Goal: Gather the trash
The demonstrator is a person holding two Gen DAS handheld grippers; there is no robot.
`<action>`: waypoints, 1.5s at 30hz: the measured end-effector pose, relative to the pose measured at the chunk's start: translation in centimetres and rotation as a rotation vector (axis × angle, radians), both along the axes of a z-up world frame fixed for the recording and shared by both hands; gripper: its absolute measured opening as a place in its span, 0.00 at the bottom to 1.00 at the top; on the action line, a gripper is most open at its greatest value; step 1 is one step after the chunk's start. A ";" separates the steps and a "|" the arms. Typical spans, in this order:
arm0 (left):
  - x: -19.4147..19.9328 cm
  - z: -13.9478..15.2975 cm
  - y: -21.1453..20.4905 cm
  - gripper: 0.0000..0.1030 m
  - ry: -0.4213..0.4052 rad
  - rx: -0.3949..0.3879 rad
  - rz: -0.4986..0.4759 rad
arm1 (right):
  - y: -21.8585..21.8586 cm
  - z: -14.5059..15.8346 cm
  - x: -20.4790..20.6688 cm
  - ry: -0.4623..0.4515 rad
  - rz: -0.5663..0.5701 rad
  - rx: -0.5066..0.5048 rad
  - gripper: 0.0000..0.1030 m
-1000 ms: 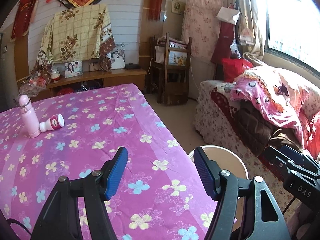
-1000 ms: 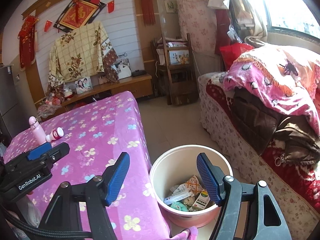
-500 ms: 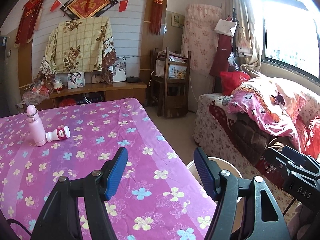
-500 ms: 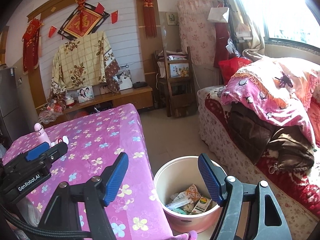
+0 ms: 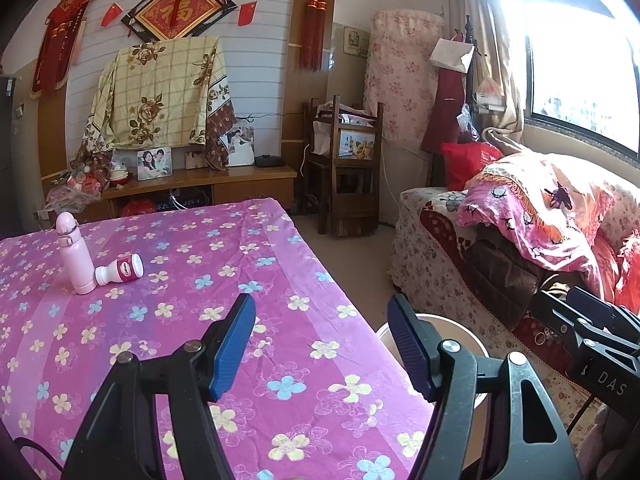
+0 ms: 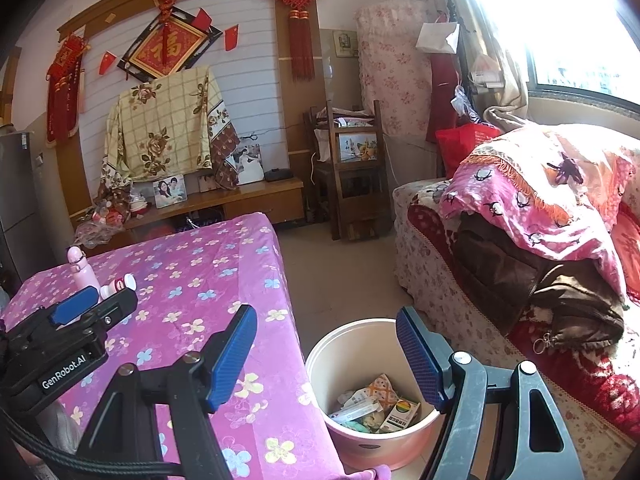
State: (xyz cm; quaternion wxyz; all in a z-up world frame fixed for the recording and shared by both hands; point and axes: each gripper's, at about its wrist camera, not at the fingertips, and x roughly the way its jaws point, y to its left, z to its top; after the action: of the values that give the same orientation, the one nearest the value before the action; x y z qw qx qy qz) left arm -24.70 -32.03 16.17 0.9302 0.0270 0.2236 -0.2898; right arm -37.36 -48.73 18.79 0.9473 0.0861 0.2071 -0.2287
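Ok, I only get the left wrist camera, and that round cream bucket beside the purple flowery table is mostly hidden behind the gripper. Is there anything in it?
Observer: Yes. The right wrist view looks into the cream plastic bucket: crumpled wrappers and a small colourful carton lie inside.
Operator: Is it full up?
Observer: No. They cover only the bottom, and the inner wall above them is bare.
Operator: Is the other gripper holding something?
Observer: No. The right gripper is open, with nothing between its jaws.
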 end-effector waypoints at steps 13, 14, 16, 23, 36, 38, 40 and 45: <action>0.0 -0.4 -0.2 0.67 0.003 0.012 -0.001 | 0.1 -0.3 0.1 0.010 0.006 0.006 0.73; 0.0 -0.5 -0.2 0.67 0.003 0.012 -0.002 | 0.1 -0.4 0.1 0.011 0.006 0.007 0.73; 0.0 -0.5 -0.2 0.67 0.004 0.013 -0.001 | 0.1 -0.5 0.2 0.014 0.007 0.008 0.73; 0.0 -0.7 -0.2 0.67 0.013 0.013 0.001 | 0.1 -0.6 0.4 0.020 0.012 0.010 0.73; -0.1 -1.1 -0.3 0.67 0.010 0.023 -0.014 | 0.0 -0.8 0.5 0.023 0.012 0.015 0.73; -0.1 -1.2 -0.4 0.67 0.009 0.027 -0.019 | 0.0 -1.0 0.5 0.025 0.011 0.019 0.73; -0.2 -1.2 -0.4 0.67 0.010 0.028 -0.021 | -0.2 -1.2 0.6 0.028 0.010 0.022 0.73; -0.3 -1.2 -0.6 0.67 0.013 0.033 -0.025 | -0.3 -1.3 0.5 0.030 0.009 0.024 0.73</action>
State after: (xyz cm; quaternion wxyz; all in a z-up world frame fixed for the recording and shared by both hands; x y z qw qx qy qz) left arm -24.96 -32.59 14.97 0.9244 0.0431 0.2342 -0.2979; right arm -36.88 -49.03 17.45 0.9440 0.0932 0.2244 -0.2233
